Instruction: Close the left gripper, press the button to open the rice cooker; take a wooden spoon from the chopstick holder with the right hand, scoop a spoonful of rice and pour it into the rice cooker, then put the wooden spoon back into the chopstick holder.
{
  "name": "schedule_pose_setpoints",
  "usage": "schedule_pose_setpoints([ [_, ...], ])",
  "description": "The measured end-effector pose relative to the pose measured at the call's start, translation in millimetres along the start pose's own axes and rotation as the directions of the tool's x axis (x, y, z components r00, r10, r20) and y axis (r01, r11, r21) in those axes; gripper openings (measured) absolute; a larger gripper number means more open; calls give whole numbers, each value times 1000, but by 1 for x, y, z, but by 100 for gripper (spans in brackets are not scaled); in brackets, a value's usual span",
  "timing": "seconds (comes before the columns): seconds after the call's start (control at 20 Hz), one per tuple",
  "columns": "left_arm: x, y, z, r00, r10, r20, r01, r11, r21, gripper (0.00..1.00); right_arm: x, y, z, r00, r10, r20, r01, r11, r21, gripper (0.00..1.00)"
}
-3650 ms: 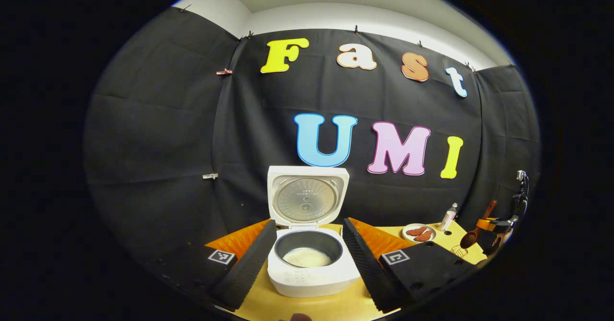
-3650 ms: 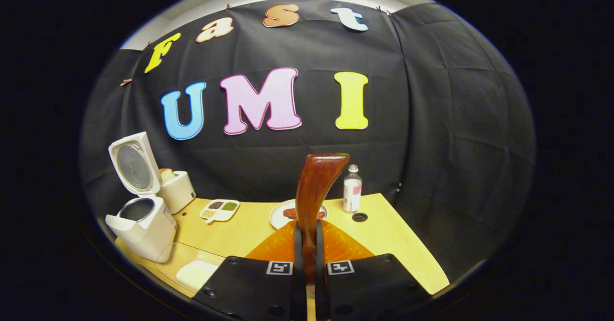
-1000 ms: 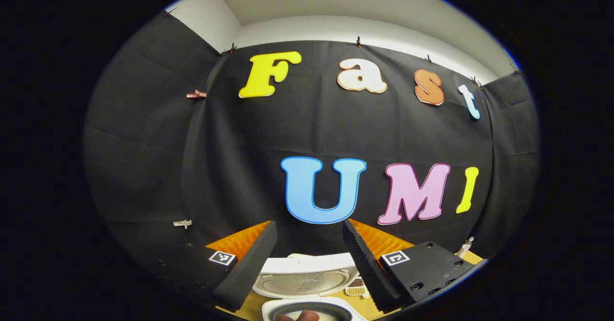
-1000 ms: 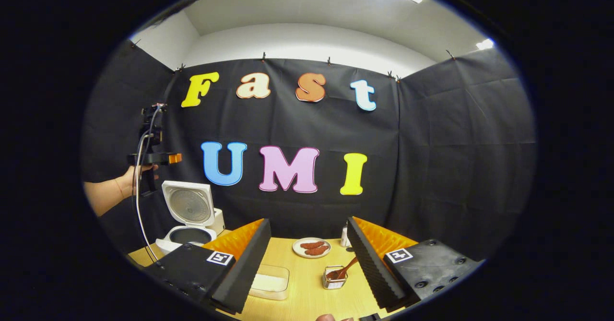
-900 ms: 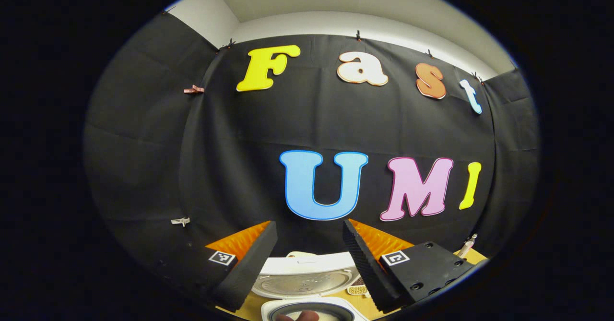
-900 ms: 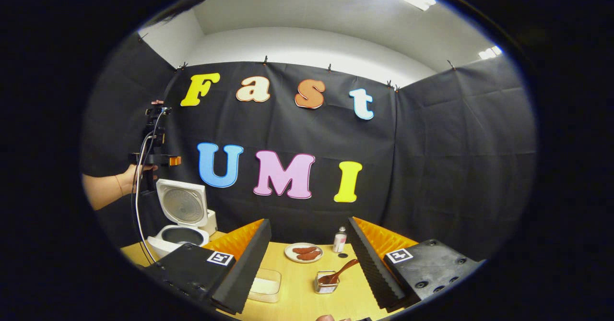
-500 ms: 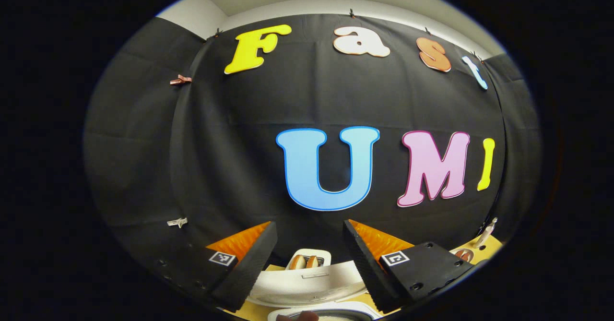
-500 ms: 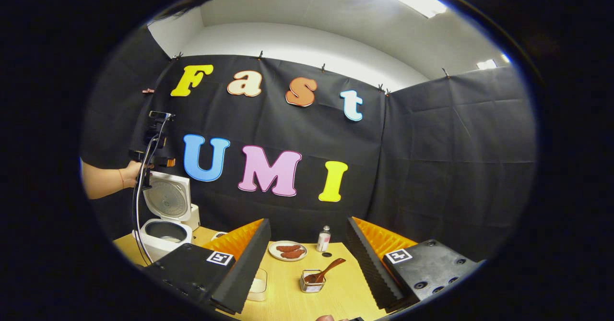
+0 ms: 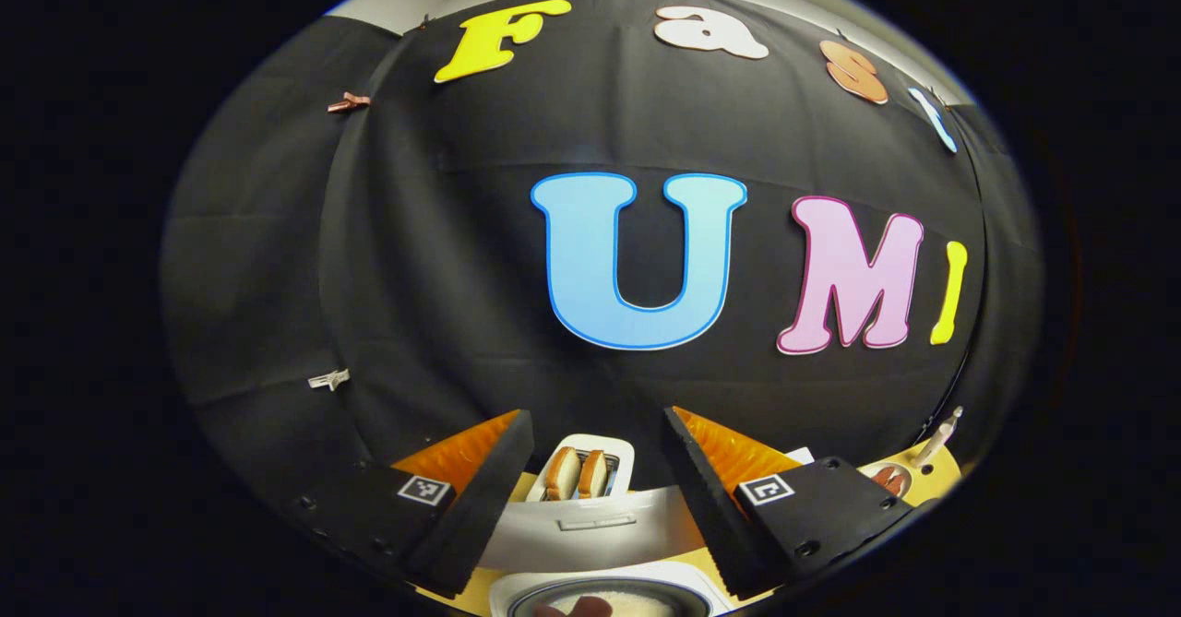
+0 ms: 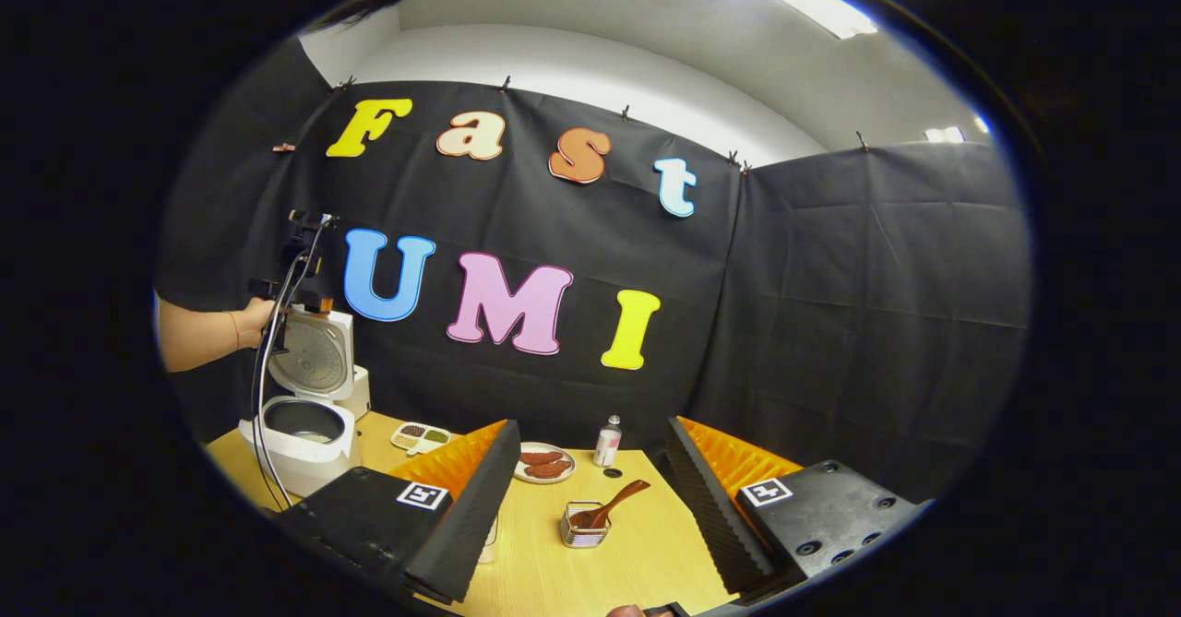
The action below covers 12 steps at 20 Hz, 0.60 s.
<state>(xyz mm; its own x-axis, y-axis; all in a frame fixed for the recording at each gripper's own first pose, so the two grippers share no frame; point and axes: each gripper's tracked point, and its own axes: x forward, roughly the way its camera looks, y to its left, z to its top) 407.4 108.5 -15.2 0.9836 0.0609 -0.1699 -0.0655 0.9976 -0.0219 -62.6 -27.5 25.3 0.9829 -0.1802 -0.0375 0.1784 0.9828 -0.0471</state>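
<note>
**Spoon back in the holder, cooker standing open**

Black cloth is hanging behind a pale wooden counter (image 10: 637, 552), and the wooden spoon (image 10: 609, 504) is sitting bowl-down in the little wire chopstick holder (image 10: 583, 527), handle leaning up to the right. The right gripper (image 10: 590, 497) is hovering above it, fingers spread wide and holding nothing. Over at the far left the rice cooker (image 10: 297, 433) is standing with its lid up, and the left gripper (image 9: 595, 469) is hanging over that open pot, fingers apart and empty, a toaster (image 9: 583, 471) with bread showing between them. That spoon is looking light, rigid and smooth, probably a touch slippery; the free upper handle is the place to pinch it. The holder is looking light enough to tip if nudged.
</note>
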Motion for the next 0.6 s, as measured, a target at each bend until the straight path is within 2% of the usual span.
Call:
schedule_pose_setpoints([
  [0.25,-64,-10,-33,1000,26,-16,-26,1000,-12,98,5,1,1,999,48,-1,-48,999,27,98],
  [0.45,-113,-20,-88,996,66,-55,-68,997,-33,98,13,-8,10,998,63,12,-63,998,-4,98],
  [0.6,-136,-27,-129,992,60,-108,-68,995,-67,94,16,-12,14,997,71,20,-71,997,0,98],
])
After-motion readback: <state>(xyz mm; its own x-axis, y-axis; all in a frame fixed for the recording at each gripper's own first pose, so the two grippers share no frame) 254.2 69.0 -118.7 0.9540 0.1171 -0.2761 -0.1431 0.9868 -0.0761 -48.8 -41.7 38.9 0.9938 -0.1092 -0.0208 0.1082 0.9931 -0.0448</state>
